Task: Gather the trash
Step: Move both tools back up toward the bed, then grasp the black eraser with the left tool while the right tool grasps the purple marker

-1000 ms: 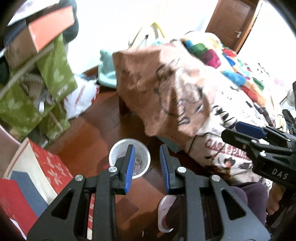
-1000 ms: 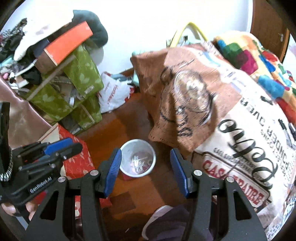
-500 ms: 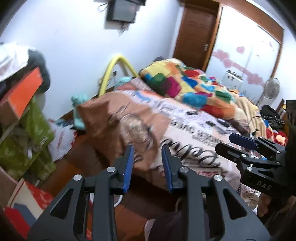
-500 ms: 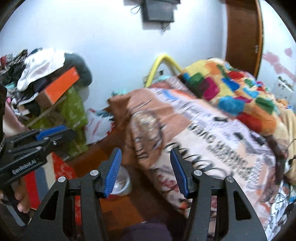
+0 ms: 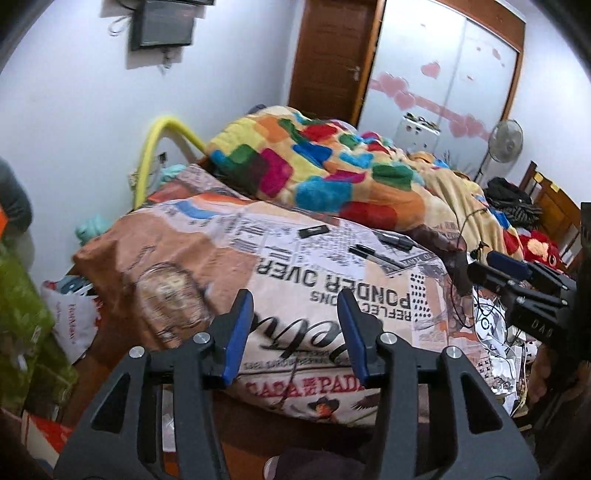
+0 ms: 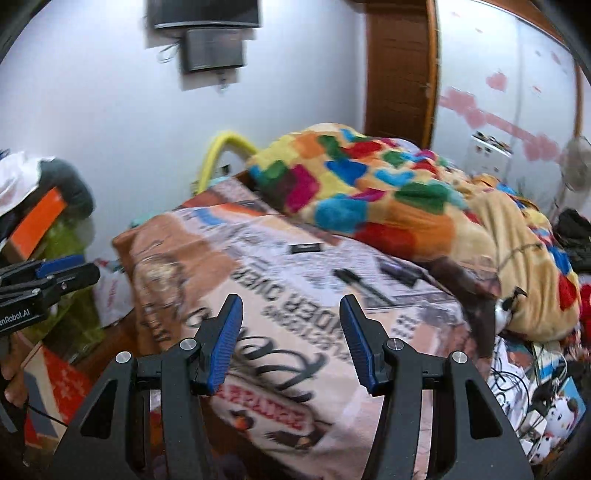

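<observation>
- Both views look over a bed (image 5: 303,317) with a printed newspaper-pattern cover; a bright patchwork blanket (image 5: 317,170) lies heaped further back
- On the cover lie a marker (image 5: 375,256), a small black card (image 5: 313,230) and another dark pen-like thing (image 5: 397,240); apart from one another, near the blanket's edge
- Left gripper (image 5: 295,332): jaws opening, nothing between them; only the bed behind the gap
- Right gripper (image 6: 291,339): jaws parted and empty, hanging over the bed's near corner
- Each gripper shows at the edge of the other's view; the right (image 5: 524,291) to the side above cables and papers (image 5: 495,354) at the bedside
- To the left a white plastic bag (image 5: 75,321) sits on the floor beside green boxes (image 5: 22,332); an orange-lidded box (image 6: 37,221) higher up
- Which of these things is trash, I cannot tell; no bin shows clearly
- A fan (image 5: 505,141), a door (image 5: 332,55) and a wall-mounted screen (image 5: 162,26) stand well beyond the bed
</observation>
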